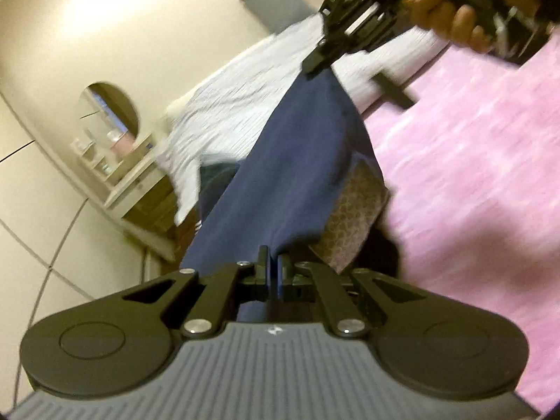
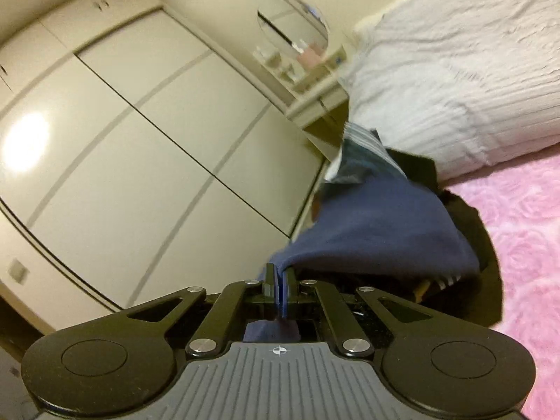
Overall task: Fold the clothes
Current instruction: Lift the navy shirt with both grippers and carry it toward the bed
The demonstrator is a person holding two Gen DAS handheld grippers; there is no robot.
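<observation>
A navy blue garment (image 1: 297, 161) hangs stretched between my two grippers above the bed. My left gripper (image 1: 274, 262) is shut on one edge of it. My right gripper (image 2: 280, 276) is shut on another edge of the blue garment (image 2: 378, 231). The right gripper also shows in the left wrist view (image 1: 316, 61) at the top, held by a hand and pinching the far end of the cloth. A patterned brown-and-pink piece (image 1: 353, 210) shows beside the blue cloth.
A pink bedspread (image 1: 472, 175) covers the bed on the right. A white striped pillow (image 2: 455, 80) lies at its head. A small dresser with a round mirror (image 2: 294, 24) and a white wardrobe (image 2: 140, 140) stand beyond. Dark clothes (image 2: 476, 245) lie under the blue garment.
</observation>
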